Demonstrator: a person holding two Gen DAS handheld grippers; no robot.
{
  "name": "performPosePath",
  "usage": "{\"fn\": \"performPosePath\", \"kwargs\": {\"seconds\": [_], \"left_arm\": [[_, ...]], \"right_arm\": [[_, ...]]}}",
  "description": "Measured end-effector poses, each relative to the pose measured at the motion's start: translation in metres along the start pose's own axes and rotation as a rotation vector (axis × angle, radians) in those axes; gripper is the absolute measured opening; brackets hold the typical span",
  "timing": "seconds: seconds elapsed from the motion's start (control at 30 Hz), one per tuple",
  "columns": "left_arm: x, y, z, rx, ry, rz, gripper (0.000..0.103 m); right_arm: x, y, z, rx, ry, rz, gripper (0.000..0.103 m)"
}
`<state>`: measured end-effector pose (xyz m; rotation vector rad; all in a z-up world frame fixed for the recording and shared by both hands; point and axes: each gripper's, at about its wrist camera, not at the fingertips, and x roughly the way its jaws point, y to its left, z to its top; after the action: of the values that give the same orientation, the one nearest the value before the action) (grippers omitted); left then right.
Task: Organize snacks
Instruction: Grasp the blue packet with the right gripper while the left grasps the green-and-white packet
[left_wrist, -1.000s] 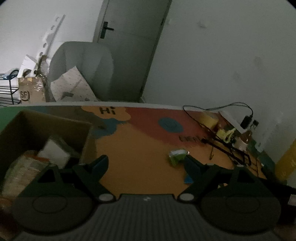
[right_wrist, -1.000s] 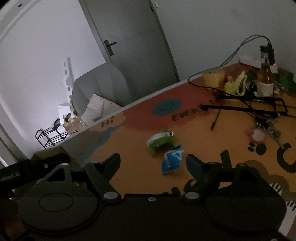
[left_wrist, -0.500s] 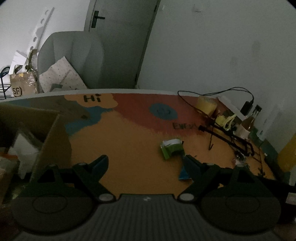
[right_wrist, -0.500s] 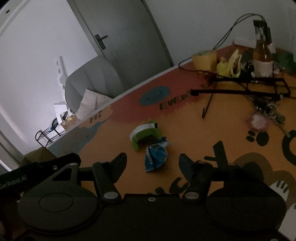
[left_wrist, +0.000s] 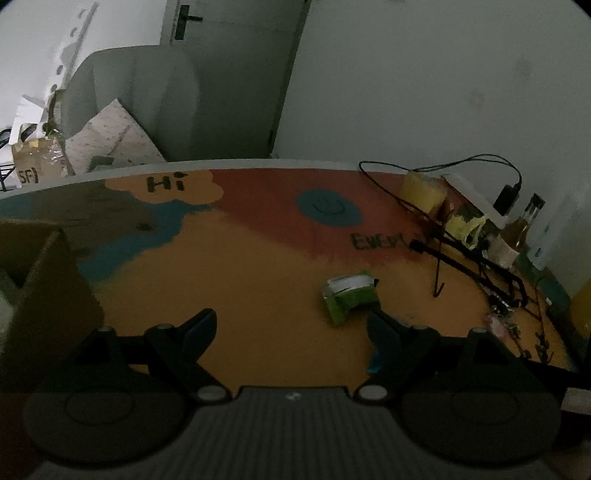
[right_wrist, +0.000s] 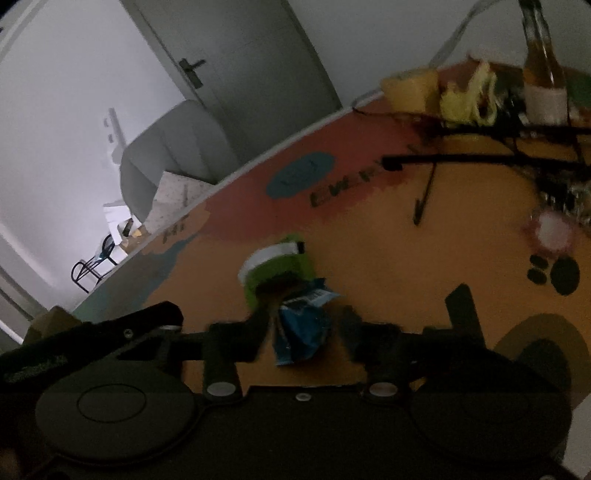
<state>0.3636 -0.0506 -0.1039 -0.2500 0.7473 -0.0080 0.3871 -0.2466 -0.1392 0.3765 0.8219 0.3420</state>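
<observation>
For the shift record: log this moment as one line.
right gripper: closing around blue snack packet | left gripper: open, empty | green snack packet: on table | cardboard box: left

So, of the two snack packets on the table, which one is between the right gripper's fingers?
The blue packet. It sits in the right gripper, whose jaws have just been closing. The green packet lies just beyond it.
</observation>
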Motion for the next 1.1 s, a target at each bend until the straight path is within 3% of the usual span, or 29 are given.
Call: {"fn": "performPosePath", "kwargs": {"seconds": [0.63, 0.9, 1.0, 1.1], "left_arm": [[0.059, -0.039, 0.004, 0.04, 0.048, -0.011, 0.088], [0.077, -0.048, 0.001, 0.047, 0.014, 0.024, 0.087], [0.078, -0.049, 0.0, 0.047, -0.007, 0.04, 0.084], [0.077, -0.051, -0.001, 0.059, -0.017, 0.036, 0.066]], "right_arm": [[-0.021, -0.038, 0.006, 0.026, -0.08, -0.071, 0.025], [-0.021, -0.048, 0.008, 0.034, -0.081, -0.08, 0.025], [-0.021, -0.048, 0.009, 0.038, -0.084, -0.084, 0.025], [-0.021, -0.047, 0.008, 0.038, -0.088, -0.087, 0.026]]}}
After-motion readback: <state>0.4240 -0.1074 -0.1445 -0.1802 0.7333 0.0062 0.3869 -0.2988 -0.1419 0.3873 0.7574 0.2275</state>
